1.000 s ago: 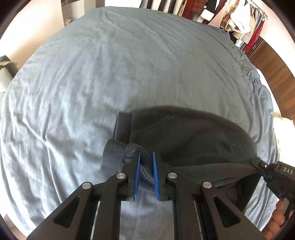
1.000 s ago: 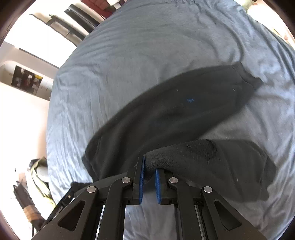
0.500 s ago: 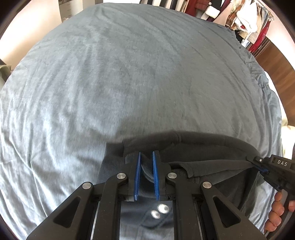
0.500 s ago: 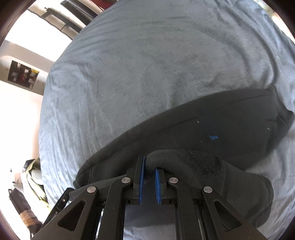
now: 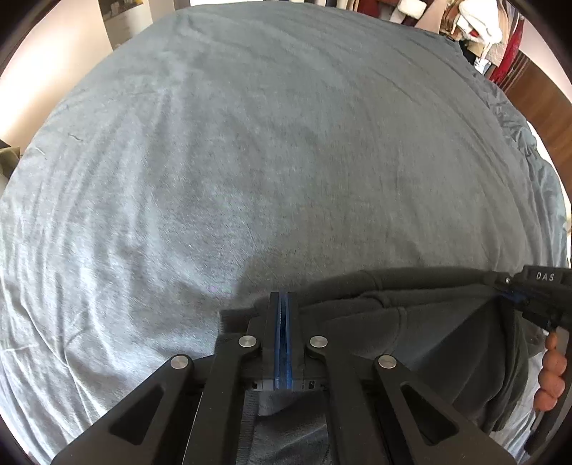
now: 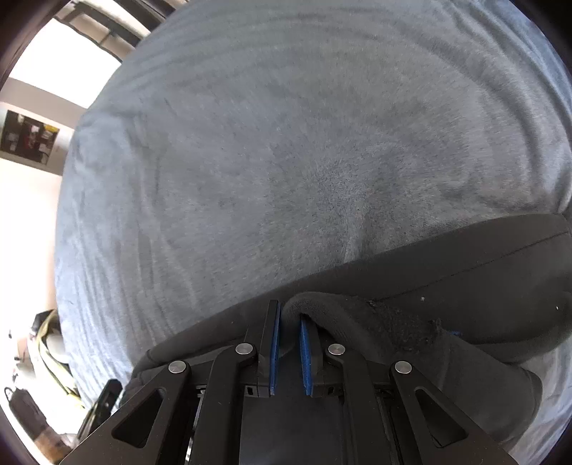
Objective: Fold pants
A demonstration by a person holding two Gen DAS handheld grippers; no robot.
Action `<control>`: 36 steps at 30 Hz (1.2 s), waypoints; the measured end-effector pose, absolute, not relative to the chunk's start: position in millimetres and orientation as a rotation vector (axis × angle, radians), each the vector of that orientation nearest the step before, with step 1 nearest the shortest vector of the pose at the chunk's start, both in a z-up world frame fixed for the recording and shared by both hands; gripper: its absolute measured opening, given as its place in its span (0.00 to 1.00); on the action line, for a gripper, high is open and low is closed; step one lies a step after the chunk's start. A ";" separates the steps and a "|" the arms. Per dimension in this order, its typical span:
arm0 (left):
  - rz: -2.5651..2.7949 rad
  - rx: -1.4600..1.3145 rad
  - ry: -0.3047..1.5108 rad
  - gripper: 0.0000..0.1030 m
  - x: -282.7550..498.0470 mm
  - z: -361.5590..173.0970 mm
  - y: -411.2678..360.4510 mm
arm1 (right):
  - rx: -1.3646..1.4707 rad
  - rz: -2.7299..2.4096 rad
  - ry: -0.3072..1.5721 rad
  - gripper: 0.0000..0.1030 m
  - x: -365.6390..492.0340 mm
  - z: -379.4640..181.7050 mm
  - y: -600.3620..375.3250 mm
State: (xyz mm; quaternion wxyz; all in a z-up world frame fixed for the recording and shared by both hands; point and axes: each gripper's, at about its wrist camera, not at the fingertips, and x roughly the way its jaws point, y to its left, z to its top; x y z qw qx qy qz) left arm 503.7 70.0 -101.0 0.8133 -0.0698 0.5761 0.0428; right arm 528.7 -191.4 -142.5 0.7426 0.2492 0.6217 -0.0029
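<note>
Left gripper (image 5: 282, 304): my left wrist view shows the two blue pads pressed flat together, only a thin seam between them. I see no cloth between them at the tips; the tips sit right at the near-left edge of the pants.

Right gripper (image 6: 289, 314): on my right wrist view the blue pads stand a little apart with a thick rolled fold of dark fabric between them, bulging over the right pad. I read that as pinching the pants. From my left view the same gripper (image 5: 529, 297) comes in at the right edge, marked "DAS", its tip at a stretched edge of fabric.

Pants (image 6: 447, 282): dark grey to black, lying on the bed at the near edge of both views. In the right view one long band runs from lower left up to the far right, with a second layer bunched over it beside my fingers. In the left view the pants (image 5: 411, 322) lie in overlapping layers between the two grippers.

Hand (image 5: 550, 379): bare fingers wrapped round the right gripper's handle, low right in the left view.

Bed cover (image 5: 268, 161): grey-blue, wrinkled, fills most of both views.

Clothes rack (image 5: 475, 25): hanging garments beyond the far right of the bed.
</note>
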 end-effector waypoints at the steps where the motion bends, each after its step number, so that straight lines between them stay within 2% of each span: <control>1: 0.091 -0.144 1.235 0.03 504.1 -103.6 69.4 | 0.539 -0.005 1.367 0.11 530.6 -144.2 -190.6; 4: 0.090 -0.123 1.247 0.07 504.0 -103.9 67.4 | 0.517 0.004 1.388 0.13 532.5 -148.5 -189.6; 6: 0.088 -0.112 1.229 0.14 500.6 -94.6 64.5 | 0.497 0.019 1.400 0.19 532.4 -146.4 -187.3; 8: 0.075 -0.104 1.186 0.25 491.9 -77.8 60.2 | 0.486 0.037 1.397 0.38 526.4 -139.0 -186.4; 9: 0.062 -0.098 1.165 0.31 486.6 -68.8 57.0 | 0.473 0.049 1.384 0.41 520.3 -131.9 -186.9; 10: 0.043 -0.085 1.144 0.31 479.9 -58.1 52.2 | 0.463 0.060 1.370 0.43 514.8 -125.0 -186.5; 17: -0.130 -0.012 1.025 0.33 425.2 5.2 9.8 | 0.417 0.168 1.252 0.43 447.5 -57.3 -199.1; 23: -0.286 -0.022 1.026 0.33 386.8 22.4 -32.1 | 0.427 0.178 1.179 0.43 373.5 -18.0 -238.0; 29: -0.416 -0.006 1.091 0.33 358.6 6.1 -82.1 | 0.489 0.113 1.189 0.43 317.7 -25.6 -287.0; 36: -0.532 0.009 1.170 0.33 343.6 -28.3 -137.7 | 0.514 0.064 1.227 0.43 293.0 -56.9 -319.6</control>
